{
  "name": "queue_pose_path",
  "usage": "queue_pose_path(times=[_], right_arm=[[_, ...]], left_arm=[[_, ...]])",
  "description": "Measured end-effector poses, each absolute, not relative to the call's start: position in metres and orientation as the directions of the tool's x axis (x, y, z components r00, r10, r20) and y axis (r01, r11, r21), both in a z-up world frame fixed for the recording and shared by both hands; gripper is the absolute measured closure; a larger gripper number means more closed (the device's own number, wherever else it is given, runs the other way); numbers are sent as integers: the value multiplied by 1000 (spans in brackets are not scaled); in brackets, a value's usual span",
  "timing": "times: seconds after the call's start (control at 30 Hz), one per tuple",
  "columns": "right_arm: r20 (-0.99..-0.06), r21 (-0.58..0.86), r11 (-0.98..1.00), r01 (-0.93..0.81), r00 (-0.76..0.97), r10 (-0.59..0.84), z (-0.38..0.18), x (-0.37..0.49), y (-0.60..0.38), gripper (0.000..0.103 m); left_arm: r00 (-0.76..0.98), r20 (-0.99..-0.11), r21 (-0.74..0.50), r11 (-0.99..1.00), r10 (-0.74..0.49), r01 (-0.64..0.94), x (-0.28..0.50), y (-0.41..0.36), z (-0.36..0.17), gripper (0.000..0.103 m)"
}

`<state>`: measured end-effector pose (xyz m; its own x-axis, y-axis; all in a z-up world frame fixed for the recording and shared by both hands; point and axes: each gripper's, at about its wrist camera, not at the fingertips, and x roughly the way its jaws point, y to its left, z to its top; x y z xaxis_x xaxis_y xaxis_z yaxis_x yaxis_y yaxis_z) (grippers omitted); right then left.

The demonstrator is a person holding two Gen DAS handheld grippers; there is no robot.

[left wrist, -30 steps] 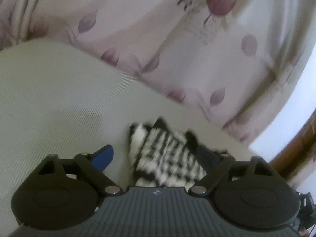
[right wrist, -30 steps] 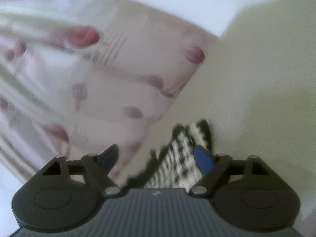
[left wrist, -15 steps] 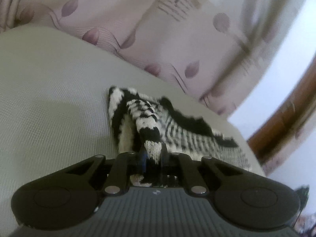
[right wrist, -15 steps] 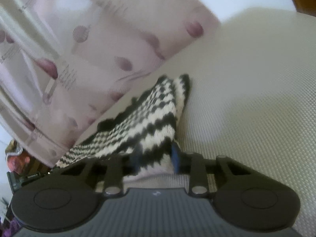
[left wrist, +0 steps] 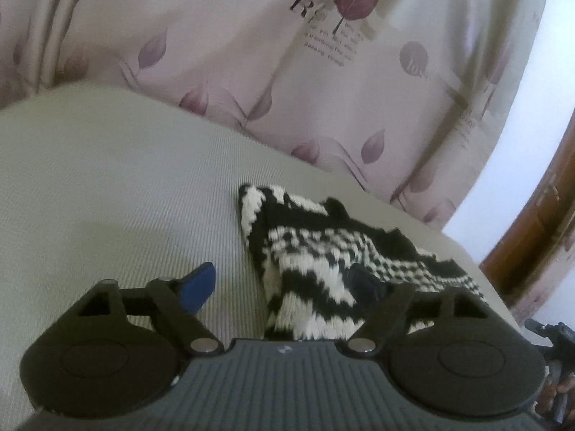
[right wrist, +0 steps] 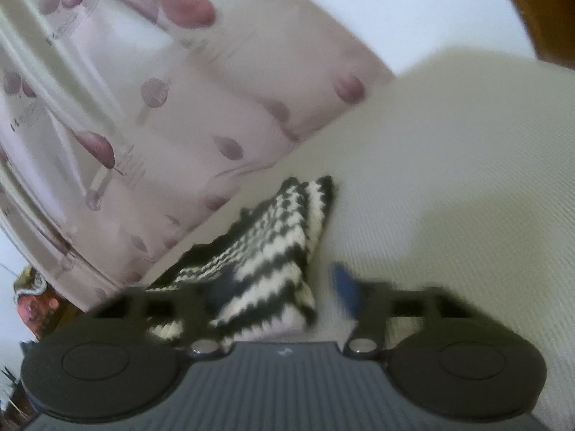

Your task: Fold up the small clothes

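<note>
On pale bedding [left wrist: 107, 186]: folded black-and-white knit [left wrist: 316, 262], between both just-opened jaws, left gripper [left wrist: 284, 287] and right gripper [right wrist: 284, 287] clamping nothing.

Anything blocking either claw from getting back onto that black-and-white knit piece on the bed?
Nothing visible does. The knit piece lies on the pale bedcover, right in front of both claws. The left claw and right claw have just been opening, jaws spread, cloth lying between them with no pad pressing it. The curtain hangs behind.
</note>
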<state>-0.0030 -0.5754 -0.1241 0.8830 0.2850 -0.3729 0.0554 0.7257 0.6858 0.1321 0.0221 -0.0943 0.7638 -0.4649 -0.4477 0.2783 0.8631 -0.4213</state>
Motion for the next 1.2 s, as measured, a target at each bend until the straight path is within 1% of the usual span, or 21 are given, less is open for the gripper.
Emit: queue_pose_path(times=[0.07, 0.1, 0.13, 0.17, 0.2, 0.23, 0.33, 0.4, 0.53, 0.63, 0.67, 0.7, 0.73, 0.77, 0.83, 0.97, 1.03, 1.1, 1.13, 1.17, 1.2], right_arm=[[-414, 660, 750, 40, 852, 319, -127, 18, -564, 29], [-431, 638, 769, 30, 842, 325, -128, 25, -557, 36], [-433, 624, 782, 9, 837, 336, -128, 29, -551, 67], [-450, 602, 799, 1, 827, 338, -126, 32, -545, 79], [-466, 584, 812, 9, 823, 326, -125, 33, -542, 87], [-473, 580, 815, 15, 820, 322, -125, 31, -541, 91], [-463, 585, 811, 7, 824, 326, -121, 9, -548, 93], [-490, 572, 820, 31, 815, 310, -125, 0, -555, 94], [-486, 608, 792, 54, 814, 318, -133, 0, -566, 94], [-455, 624, 781, 28, 826, 334, -133, 2, -562, 93], [-453, 632, 774, 33, 827, 335, -135, 2, -563, 93], [-453, 635, 771, 42, 829, 328, -137, 2, -564, 93], [-449, 646, 762, 50, 832, 326, -141, 2, -566, 92], [-438, 660, 749, 49, 836, 332, -143, 1, -567, 92], [-431, 662, 748, 43, 839, 333, -141, -2, -567, 92], [-441, 635, 771, 35, 837, 325, -138, -2, -563, 92], [-439, 641, 767, 36, 837, 327, -139, -1, -564, 92], [-433, 649, 760, 37, 839, 329, -139, -2, -565, 92], [-425, 661, 750, 38, 842, 332, -139, -4, -567, 91], [-414, 678, 734, 36, 844, 341, -140, -6, -569, 90], [-401, 694, 719, 35, 848, 346, -141, -8, -570, 86]], left_arm=[[753, -469, -426, 865, -461, 265, 138, 22, -93, 21], [755, -467, -436, 863, -461, 257, 139, 23, -93, 20], [759, -462, -445, 860, -458, 248, 140, 25, -92, 19], [768, -460, -443, 865, -445, 236, 142, 28, -91, 18], [776, -460, -435, 872, -431, 227, 145, 29, -89, 17], [780, -461, -427, 876, -423, 222, 150, 30, -86, 17], [786, -449, -404, 881, -424, 245, 167, 27, -75, 17], [780, -457, -361, 891, -427, 276, 181, 16, -70, 17], [695, -578, -260, 904, -428, 340, 225, -22, -78, 17], [628, -639, -250, 892, -445, 377, 243, -40, -88, 25], [612, -635, -260, 876, -472, 405, 242, -43, -90, 41], [610, -631, -237, 867, -480, 438, 239, -48, -89, 72], [617, -639, -182, 870, -459, 459, 237, -55, -89, 85], [631, -641, -138, 875, -437, 465, 234, -59, -90, 94], [667, -620, -98, 884, -414, 457, 232, -59, -85, 94], [780, -524, -55, 927, -343, 371, 233, -45, -67, 94], [788, -536, -30, 940, -303, 341, 244, -43, -69, 94], [807, -554, 59, 957, -206, 285, 250, -46, -77, 92], [802, -570, 64, 963, -181, 262, 251, -43, -80, 90], [785, -586, 17, 965, -201, 260, 251, -37, -79, 82], [767, -594, -53, 964, -241, 262, 247, -29, -78, 69]])
